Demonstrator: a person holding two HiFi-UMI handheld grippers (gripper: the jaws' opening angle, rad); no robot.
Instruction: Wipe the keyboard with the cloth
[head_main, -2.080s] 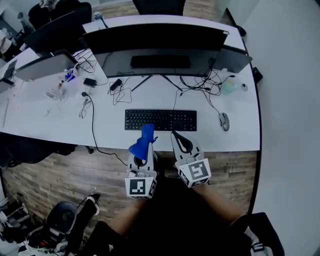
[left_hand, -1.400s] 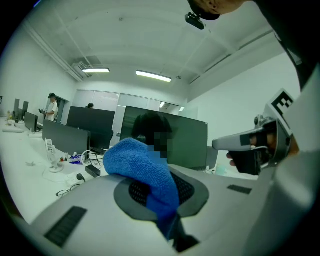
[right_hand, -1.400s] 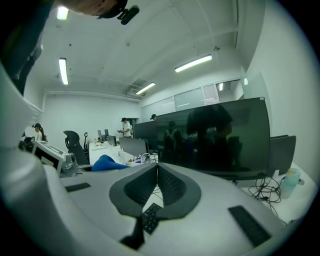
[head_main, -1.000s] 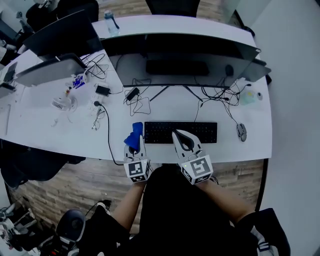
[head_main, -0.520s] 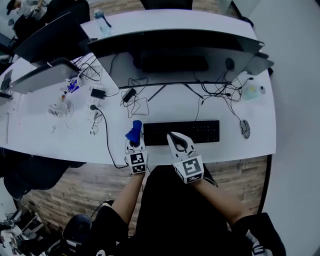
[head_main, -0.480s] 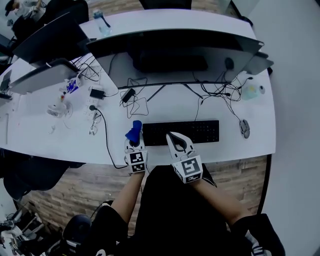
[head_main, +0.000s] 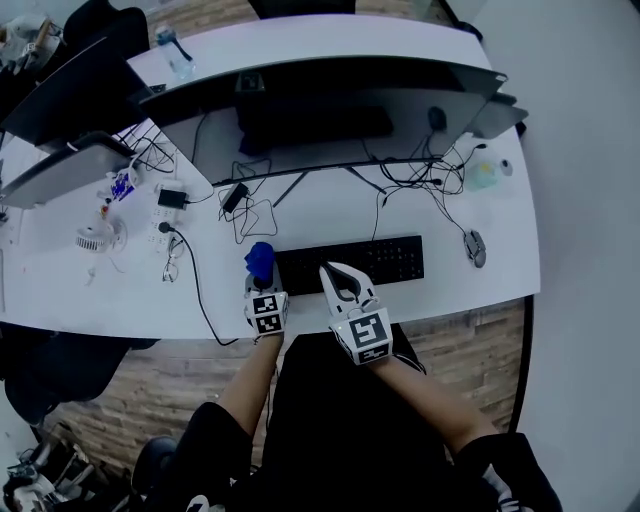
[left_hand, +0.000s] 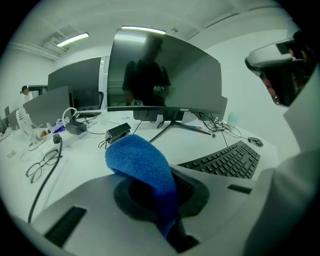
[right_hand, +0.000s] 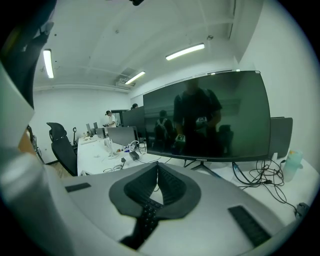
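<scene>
Blue cloth (head_main: 259, 261) clamped in left tool (head_main: 262, 283) beside keyboard (head_main: 385, 258); right tool (head_main: 327, 269) closed.

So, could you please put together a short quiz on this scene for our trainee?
1. True or false: the right gripper holds the blue cloth.
2. The mouse lies: A) left of the keyboard; B) right of it; C) on it.
3. Fill in: the left gripper is shut on the ____.
Key: 1 false, the right gripper is shut and empty; 2 B; 3 blue cloth.
</scene>
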